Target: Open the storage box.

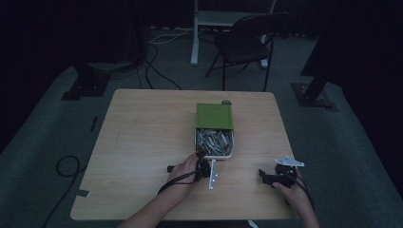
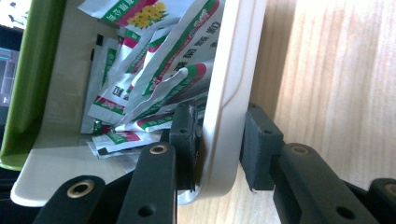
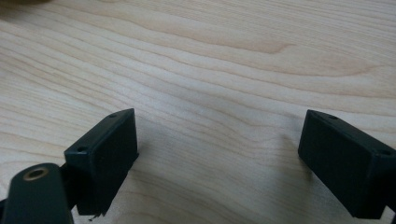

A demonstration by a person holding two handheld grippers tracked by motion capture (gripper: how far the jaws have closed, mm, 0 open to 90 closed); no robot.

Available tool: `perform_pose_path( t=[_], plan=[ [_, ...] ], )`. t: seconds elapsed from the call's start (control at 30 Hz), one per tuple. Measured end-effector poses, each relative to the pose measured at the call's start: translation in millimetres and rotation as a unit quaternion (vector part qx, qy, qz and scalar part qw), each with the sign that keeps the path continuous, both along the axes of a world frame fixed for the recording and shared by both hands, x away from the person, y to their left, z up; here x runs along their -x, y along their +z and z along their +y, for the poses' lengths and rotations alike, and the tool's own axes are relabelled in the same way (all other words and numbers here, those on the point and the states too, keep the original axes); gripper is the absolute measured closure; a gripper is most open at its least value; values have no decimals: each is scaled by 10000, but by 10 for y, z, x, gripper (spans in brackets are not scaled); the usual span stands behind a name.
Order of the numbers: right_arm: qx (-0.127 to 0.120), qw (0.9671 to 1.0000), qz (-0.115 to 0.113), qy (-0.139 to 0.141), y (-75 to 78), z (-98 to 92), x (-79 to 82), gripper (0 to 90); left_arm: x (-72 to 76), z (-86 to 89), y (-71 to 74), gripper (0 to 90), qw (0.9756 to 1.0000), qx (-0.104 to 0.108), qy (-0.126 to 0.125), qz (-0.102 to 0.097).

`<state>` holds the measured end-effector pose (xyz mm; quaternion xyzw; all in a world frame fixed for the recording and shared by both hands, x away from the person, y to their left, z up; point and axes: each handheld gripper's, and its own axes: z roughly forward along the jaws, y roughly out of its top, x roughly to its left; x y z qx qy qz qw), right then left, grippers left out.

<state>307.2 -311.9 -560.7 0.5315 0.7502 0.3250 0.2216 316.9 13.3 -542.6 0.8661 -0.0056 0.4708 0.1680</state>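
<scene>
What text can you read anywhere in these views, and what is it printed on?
On the sachets in the tray: dark Chinese characters on white, green and red packets, creased, overlapped and cut off; too broken up to quote.
On the green lid: no print that can be seen.

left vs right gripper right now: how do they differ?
The left gripper straddles the near wall of the beige tray, one jaw inside by the sachets, one outside; the right gripper has nothing between its jaws.
The left gripper's jaws stand close about the wall; the right gripper's stand wide apart.
The left sits at the tray; the right rests apart over bare table.
Both have black jaws.
</scene>
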Motion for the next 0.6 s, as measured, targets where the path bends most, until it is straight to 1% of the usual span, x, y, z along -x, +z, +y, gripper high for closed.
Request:
perform_pose_path(
  t=[0.03, 0.07, 0.13, 0.17, 0.23, 0.27, 0.3, 0.33, 0.37, 0.4, 0.43, 0.47, 0.6],
  plan=[
    [0, 10000, 0, 0, 0, 0, 0, 115, 8, 2, 6, 698, 10000, -19, -12, -29],
    [1, 10000, -1, 1, 0, 0, 0, 115, 13, 4, 6, 697, 10000, -15, -13, -16],
    [0, 10000, -1, -1, 0, 0, 0, 115, 23, 8, -3, 698, 10000, 37, -33, -40],
    [0, 10000, -1, -1, 0, 0, 0, 115, 31, 10, -4, 698, 10000, 10, -21, -23],
    [0, 10000, 0, 0, 0, 0, 0, 115, 43, 10, -10, 697, 10000, 44, -27, -34],
    [0, 10000, 0, -1, 0, 0, 0, 115, 51, 10, -6, 698, 10000, 10, -26, -43],
    [0, 10000, 0, 0, 0, 0, 0, 115, 59, 10, -6, 697, 10000, 39, -47, -63],
    [0, 10000, 0, 0, 0, 0, 0, 115, 67, 9, -8, 698, 10000, -2, -42, -60],
    [0, 10000, -1, 0, 0, 0, 0, 115, 77, 7, -14, 699, 10000, 41, -49, -57],
    [-1, 10000, 0, 0, 0, 0, 0, 115, 85, 10, -14, 699, 10000, 33, -63, -54],
    [0, 10000, -1, 0, 0, 0, 0, 115, 92, 12, -8, 701, 9999, -54, -69, -69],
    [-1, 10000, 0, -1, 0, 0, 0, 115, 100, 14, -7, 701, 9999, -33, -73, -94],
    [0, 10000, 0, 0, 0, 0, 0, 115, 135, 25, -21, 700, 10000, 12, -76, -52]
  ],
)
